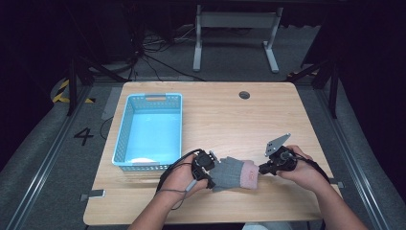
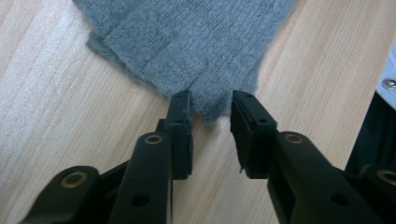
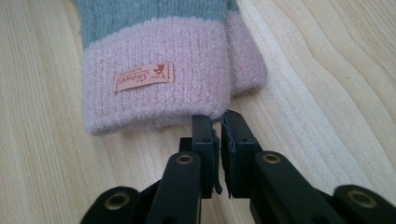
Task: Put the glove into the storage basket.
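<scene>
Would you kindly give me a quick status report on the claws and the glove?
Right claw pinching pink cuff edge. Left claw open around glove fingertip. Nothing in the way.

Readable marks: a large dark "4" (image 1: 84, 136) is painted on the grey floor (image 1: 33, 143) left of the counter (image 1: 268, 115). Yellow-black hazard striping (image 1: 61, 91) sits on the floor farther back on the same side. A small orange label (image 3: 144, 77) is sewn on the pink cuff (image 3: 154, 88) of the glove (image 3: 140, 18); it carries cursive script and a small logo, too blurred to read. No other text is legible.
</scene>
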